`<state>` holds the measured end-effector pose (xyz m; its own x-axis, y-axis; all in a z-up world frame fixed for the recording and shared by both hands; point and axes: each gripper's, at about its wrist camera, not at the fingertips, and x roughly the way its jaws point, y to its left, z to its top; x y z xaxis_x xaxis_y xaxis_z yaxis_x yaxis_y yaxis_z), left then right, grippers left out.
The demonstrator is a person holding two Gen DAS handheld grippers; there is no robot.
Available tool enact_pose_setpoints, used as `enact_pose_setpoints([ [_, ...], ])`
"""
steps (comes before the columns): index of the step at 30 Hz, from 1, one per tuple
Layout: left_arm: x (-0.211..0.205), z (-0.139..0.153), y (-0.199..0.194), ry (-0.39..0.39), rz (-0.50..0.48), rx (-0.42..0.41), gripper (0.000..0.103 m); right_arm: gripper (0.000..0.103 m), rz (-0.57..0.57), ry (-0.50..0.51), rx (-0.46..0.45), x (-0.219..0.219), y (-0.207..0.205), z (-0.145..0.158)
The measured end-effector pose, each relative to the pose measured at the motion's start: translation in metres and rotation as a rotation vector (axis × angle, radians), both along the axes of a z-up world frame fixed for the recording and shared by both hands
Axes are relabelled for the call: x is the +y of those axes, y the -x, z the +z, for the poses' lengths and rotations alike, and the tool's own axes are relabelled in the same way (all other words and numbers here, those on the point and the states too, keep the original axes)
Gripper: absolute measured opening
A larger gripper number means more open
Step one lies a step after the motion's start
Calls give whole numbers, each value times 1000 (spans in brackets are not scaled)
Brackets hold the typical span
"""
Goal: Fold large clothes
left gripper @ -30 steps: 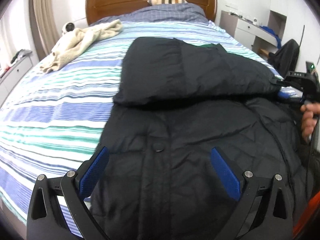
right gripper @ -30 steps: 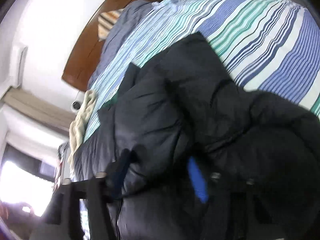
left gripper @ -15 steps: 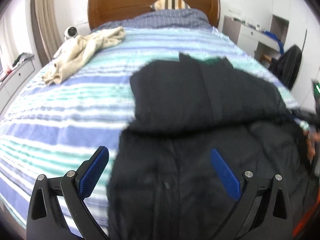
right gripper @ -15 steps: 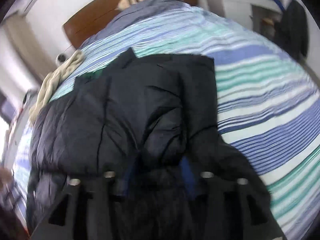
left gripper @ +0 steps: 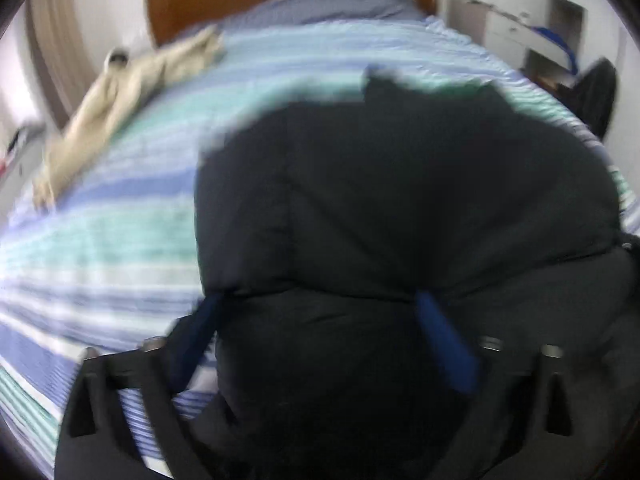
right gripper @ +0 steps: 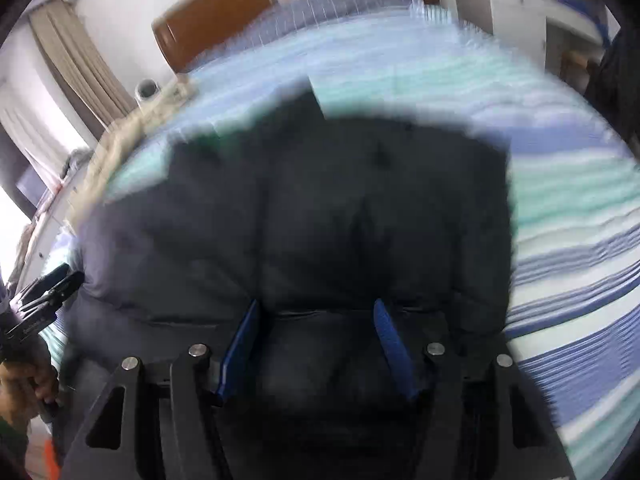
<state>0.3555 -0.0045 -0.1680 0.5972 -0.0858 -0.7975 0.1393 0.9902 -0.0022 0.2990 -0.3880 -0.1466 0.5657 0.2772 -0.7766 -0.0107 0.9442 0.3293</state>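
A: Black puffer jacket [left gripper: 400, 208], quilted, soft and bulky, lies on the bed [left gripper: 120, 220]. Its upper part is folded down over the lower body; the fold edge forms a thick rounded ridge.

B: Bedding is a striped sheet in blue, teal and white, under a curved brown wooden headboard [right gripper: 224, 28]. A crumpled beige towel [left gripper: 120, 92] lies near the bed's left edge, well apart from the jacket.

A: Left hand-held gripper [left gripper: 320, 312]: blue ribbed pads spread wide, straddling the fold ridge, no pinch visible. Frame is blurred.

B: Right hand-held gripper [right gripper: 316, 320]: jaws apart over the jacket's near portion, fabric between them, pads not pressing.

A: Versus a second ago: the right jaws were pinching the fabric and the view was rolled sideways; now it is level. The left view sits closer to the fold.
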Motion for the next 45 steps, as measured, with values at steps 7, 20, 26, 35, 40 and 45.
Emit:
enact_pose_setpoints([
  [7, 29, 6, 3, 144, 25, 101, 102, 60, -12, 26, -47, -1, 10, -5],
  [20, 38, 50, -61, 210, 80, 22, 102, 60, -25, -5, -84, -10, 16, -8],
  [26, 52, -13, -91, 225, 229, 102, 103, 60, -23, -5, -96, -7, 16, -9],
  [35, 75, 37, -58, 263, 116, 79, 101, 60, -30, -12, -105, -10, 19, -11],
  [40, 102, 69, -8, 272, 53, 36, 101, 61, -33, -7, -109, -10, 20, -11],
  [45, 93, 10, 17, -7, 51, 165, 98, 61, -36, 16, -108, -6, 20, -10],
])
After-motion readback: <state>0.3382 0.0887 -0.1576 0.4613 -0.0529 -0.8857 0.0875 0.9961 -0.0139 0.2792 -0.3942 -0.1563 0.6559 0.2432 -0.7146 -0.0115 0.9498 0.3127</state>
